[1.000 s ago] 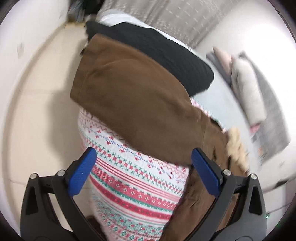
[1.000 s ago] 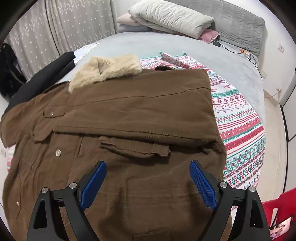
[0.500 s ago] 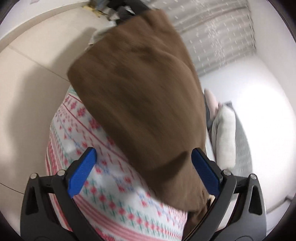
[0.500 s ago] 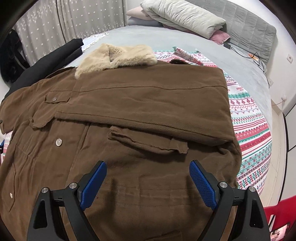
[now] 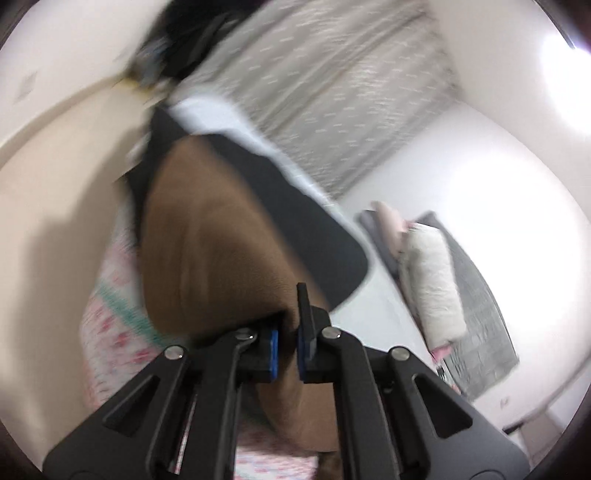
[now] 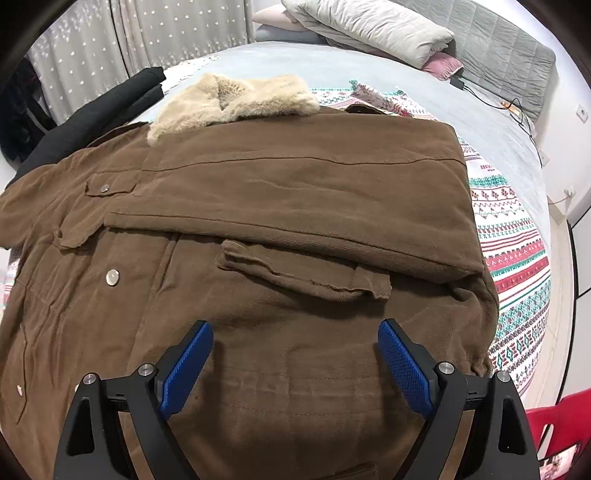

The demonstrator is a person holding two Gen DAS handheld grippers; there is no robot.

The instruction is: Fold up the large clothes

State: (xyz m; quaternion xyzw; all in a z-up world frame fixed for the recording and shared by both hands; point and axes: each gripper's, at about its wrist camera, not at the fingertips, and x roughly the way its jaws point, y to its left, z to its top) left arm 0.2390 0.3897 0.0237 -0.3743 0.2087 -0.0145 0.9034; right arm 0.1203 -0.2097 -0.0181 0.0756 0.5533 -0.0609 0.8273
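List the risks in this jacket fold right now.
The left gripper has just closed on a thin edge of the brown corduroy jacket; heavy cloth could slip out. The right gripper hangs open, so nothing pins the folded sleeve. The black garment underneath may drag along.

Brown jacket (image 6: 295,192) with beige fur collar (image 6: 229,101) and silver snap buttons. White blanket (image 6: 517,258) banded in red and green knit-style motifs. Black garment (image 6: 99,107). Pale grey bed sheet (image 6: 332,62). Grey curtain (image 6: 147,33) with small white marks. Blue fingers (image 6: 186,367) on black frames.
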